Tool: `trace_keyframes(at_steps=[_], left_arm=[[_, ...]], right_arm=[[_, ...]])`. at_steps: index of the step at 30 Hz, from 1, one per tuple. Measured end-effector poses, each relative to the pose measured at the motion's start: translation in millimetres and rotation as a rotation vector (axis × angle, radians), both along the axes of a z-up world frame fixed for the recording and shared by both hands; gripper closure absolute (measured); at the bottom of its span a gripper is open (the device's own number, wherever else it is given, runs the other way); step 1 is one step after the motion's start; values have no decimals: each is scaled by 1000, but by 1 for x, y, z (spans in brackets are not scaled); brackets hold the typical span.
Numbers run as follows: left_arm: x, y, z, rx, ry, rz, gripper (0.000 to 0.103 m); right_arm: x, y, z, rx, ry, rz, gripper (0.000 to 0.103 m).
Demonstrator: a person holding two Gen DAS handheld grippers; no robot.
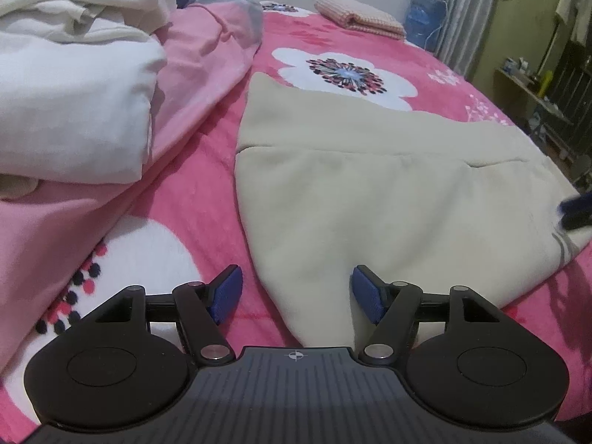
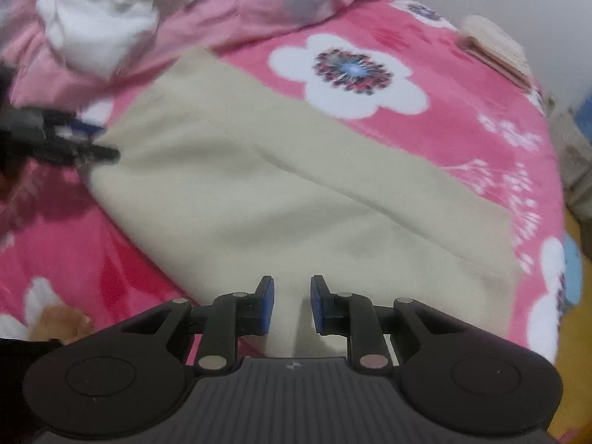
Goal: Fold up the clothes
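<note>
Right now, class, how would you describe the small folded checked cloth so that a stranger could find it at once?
Start from the pink fleece bedspread with big white flowers. Past the flat beige fleece garment and the largest flower, near the bed's far edge, lies the small folded cloth with a fine pink-and-cream check. Unlike the rumpled white heap of laundry, it is neat and lies alone.

Each camera sat just behind its own tool, looking low and close across the beige garment (image 1: 370,199) on the bed. The left view faced it from its left edge, the right view from its near edge; both shared the white flower print (image 2: 347,74) beyond it.
</note>
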State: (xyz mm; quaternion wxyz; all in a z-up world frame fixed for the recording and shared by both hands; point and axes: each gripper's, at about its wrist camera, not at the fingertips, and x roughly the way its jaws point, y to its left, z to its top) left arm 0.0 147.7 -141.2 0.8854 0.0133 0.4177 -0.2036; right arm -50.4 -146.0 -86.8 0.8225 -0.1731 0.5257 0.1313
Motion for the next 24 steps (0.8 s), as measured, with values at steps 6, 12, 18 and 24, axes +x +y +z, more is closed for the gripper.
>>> trace_keyframes(at_steps=[6,12,18,24], left_arm=[[-1,1,1,9,-6,4,35],[-2,3,2,0,-1,14,34],[-7,8,11,19,-24,14,35],[-3,21,23,28,-71,86,36]], right_arm=[[1,5,12,10,-16,-65,81],[0,45,32,273,-108,14,81],[9,62,-14,184,-63,-11,80],[5,85,8,310,-128,59,80]])
